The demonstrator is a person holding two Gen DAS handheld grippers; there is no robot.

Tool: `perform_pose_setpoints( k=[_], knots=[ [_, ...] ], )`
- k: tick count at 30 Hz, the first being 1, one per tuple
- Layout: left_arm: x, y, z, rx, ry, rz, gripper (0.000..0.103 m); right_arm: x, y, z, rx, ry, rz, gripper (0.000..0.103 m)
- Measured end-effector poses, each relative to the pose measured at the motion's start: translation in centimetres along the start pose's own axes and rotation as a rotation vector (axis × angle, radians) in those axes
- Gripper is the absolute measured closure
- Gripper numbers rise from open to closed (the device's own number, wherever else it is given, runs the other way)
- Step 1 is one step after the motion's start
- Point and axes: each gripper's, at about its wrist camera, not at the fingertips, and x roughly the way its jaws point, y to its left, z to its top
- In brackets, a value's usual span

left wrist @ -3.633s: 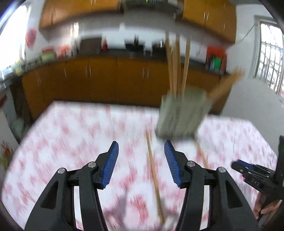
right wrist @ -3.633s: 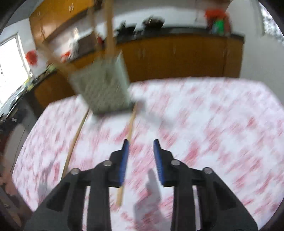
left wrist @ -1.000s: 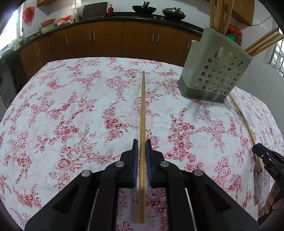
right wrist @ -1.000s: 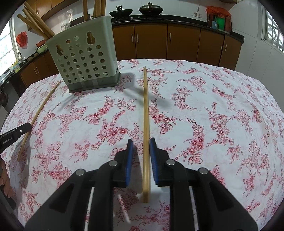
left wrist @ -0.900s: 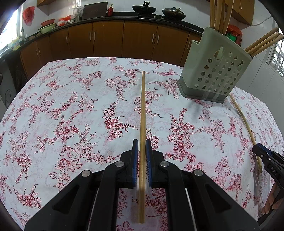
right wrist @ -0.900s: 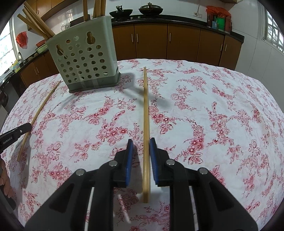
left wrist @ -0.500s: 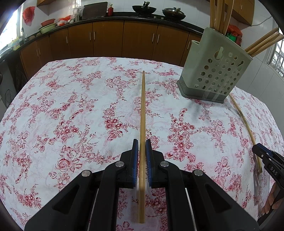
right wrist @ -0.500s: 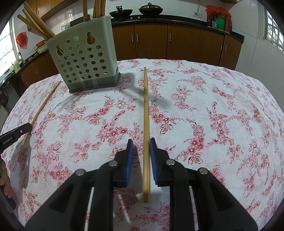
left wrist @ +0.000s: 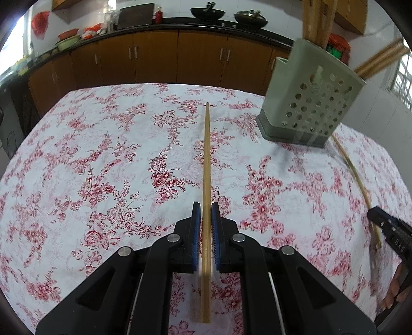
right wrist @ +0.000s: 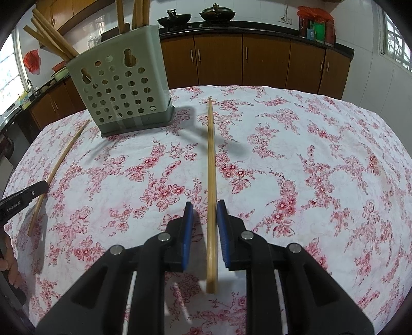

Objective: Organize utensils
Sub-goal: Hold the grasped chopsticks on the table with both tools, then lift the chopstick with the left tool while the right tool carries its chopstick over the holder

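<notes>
**Left side.** The left hand-held gripper (left wrist: 204, 206) has its blue ribbed pads drawn in against a long pale wooden chopstick (left wrist: 206, 154) and pinches it near its rear end. A short length of the stick projects back between the black arms. The rest runs straight forward over the table, which is covered by a white cloth with a red flower print (left wrist: 103, 154). The stick's far tip lies level with the base of the holder.

**Right side.** The right hand-held gripper (right wrist: 205, 206) straddles a second wooden chopstick (right wrist: 211, 154) at about the same point along its length. The pads are narrowly spaced. The stick sits close to the right pad, and a dark gap shows between it and the left pad. Whether the stick is truly clamped cannot be told. Its near end is blurred.

**Holder.** A grey-green square plastic utensil holder with round perforations (right wrist: 121, 85) stands upright on the cloth between the two chopsticks. It sits forward of both grippers and touches neither stick. Several wooden chopsticks (right wrist: 49, 33) already stand in it, some upright and some leaning out over one corner.

**Cross-check.** In each wrist view the other gripper appears at the frame edge, with its chopstick running from there towards the foot of the holder.

**Surroundings.** Brown wooden kitchen cabinets under a dark counter (left wrist: 154, 56) lie beyond the table. Two black woks (left wrist: 207, 11) are on the stove.
</notes>
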Motion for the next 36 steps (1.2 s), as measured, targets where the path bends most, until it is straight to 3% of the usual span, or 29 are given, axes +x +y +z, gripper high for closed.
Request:
perform_pose_setpoints(
  k=[2, 4, 8, 12, 25, 36],
  knots=[
    [-0.3, -0.3, -0.3, 0.022, 0.001, 0.014, 0.093, -0.3, -0.1, -0.3, 0.001, 0.000, 0.004, 0.084],
    [-0.6, -0.3, -0.8, 0.030, 0.002, 0.021, 0.093, -0.5, -0.4, -0.6, 0.011, 0.001, 0.007, 0.094],
    [-0.8, -0.5, -1.0, 0.052, 0.004, 0.032, 0.095, -0.8, -0.9, -0.8, 0.029, -0.004, 0.019, 0.095],
    [-1.7, -0.6, -0.7, 0.074, 0.001, 0.029, 0.095, -2.8, -1.1, -0.3, 0.024, -0.068, 0.023, 0.095],
    [-10.5, 0.4, 5.5, 0.006, -0.245, -0.062, 0.095, -11.0, -2.1, 4.2, 0.056, -0.347, 0.044, 0.095],
    [-13.3, -0.7, 8.6, 0.013, -0.326, -0.103, 0.095, -15.8, -0.7, 7.6, 0.037, -0.492, 0.114, 0.095]
  ],
)
